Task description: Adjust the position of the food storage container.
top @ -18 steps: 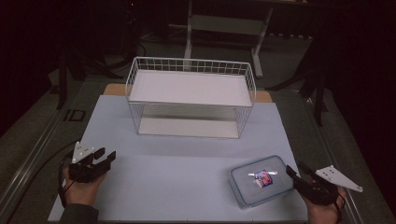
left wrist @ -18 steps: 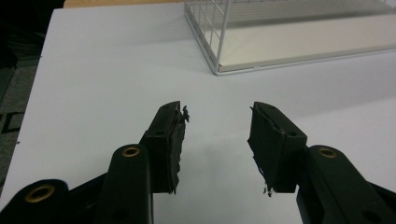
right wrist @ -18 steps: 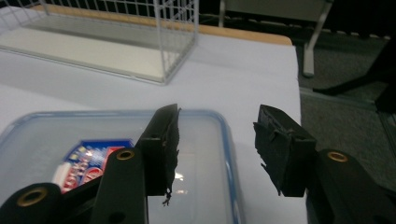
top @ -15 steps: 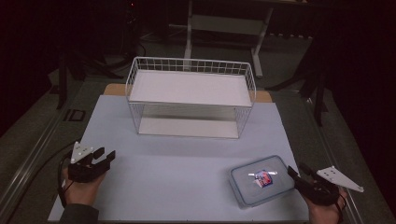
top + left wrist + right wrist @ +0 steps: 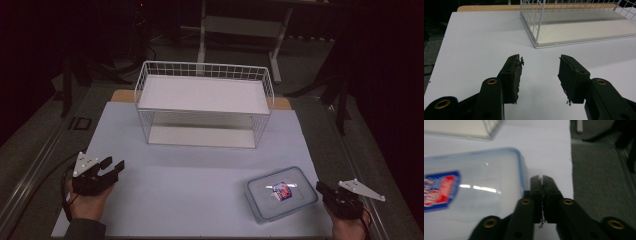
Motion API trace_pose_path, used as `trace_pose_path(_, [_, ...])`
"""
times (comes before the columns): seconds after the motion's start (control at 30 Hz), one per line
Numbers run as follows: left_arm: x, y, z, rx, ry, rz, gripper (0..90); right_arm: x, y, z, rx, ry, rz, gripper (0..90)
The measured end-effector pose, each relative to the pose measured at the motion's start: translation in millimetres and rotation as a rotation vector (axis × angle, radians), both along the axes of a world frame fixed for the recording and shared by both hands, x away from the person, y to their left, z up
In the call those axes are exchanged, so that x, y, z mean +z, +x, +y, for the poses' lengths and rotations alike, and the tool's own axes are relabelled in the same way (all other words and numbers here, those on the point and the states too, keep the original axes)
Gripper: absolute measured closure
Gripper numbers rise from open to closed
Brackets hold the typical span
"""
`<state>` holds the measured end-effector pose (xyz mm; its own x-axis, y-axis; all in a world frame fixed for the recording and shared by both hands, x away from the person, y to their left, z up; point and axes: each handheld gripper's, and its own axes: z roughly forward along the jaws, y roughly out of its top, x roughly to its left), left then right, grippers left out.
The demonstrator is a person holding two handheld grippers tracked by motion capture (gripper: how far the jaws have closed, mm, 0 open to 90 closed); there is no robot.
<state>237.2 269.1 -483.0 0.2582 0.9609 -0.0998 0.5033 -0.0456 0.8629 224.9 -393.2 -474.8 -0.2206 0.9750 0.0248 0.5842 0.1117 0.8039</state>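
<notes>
white wire rack (image 5: 205, 102), clear blue-rimmed box (image 5: 281, 193), red-blue label (image 5: 282, 190)

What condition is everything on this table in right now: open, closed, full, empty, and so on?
Left gripper: open, holding nothing.
Right gripper: shut, empty, beside the plastic container.
Plastic container: lid on, lying flat on the mat.
Wire rack: upright, both shelves bare.

Dim room, dark surroundings; light falls from above onto the pale blue-white counter (image 5: 200, 170). Soft shadow under the white wire basket shelf (image 5: 202, 107). Glare streaks on the clear plastic lidded box with blue rim (image 5: 474, 187), left of the fingers (image 5: 537, 195), blurred. Left gripper view sharp.
</notes>
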Motion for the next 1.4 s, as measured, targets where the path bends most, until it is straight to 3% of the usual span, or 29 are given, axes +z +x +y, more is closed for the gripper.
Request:
trace_pose_path(0.27, [1.3, -1.0, -1.6, -0.005, -0.001, -0.014, 51.9, -9.1, 1.5, -3.1, -0.008, 0.011, 0.09, 89.8])
trace_pose_path(0.43, [1.0, -0.5, -2.8, -0.014, 0.004, -0.011, 52.0, -10.4, 2.1, -8.2, -0.001, 0.065, 0.102, 90.0])
trace_pose_path(0.73, [3.9, -2.0, -11.3, -0.048, 0.018, -0.023, 52.2, -9.9, 3.2, 4.3, 0.05, 0.055, 0.114, 90.0])
trace_pose_path(1.03, [10.6, -6.2, -29.0, -0.121, 0.055, -0.053, 52.2, -9.7, 8.5, 29.6, 0.133, 0.047, 0.127, 89.9])
trace_pose_path(1.13, [13.3, -9.3, -33.0, -0.144, 0.046, -0.064, 52.2, -9.6, 10.3, 40.1, 0.169, 0.04, 0.129, 90.0])
trace_pose_path(1.4, [17.8, -14.0, -54.9, -0.253, 0.064, -0.058, 51.8, -10.1, 15.0, 62.8, 0.248, 0.032, 0.134, 89.9])
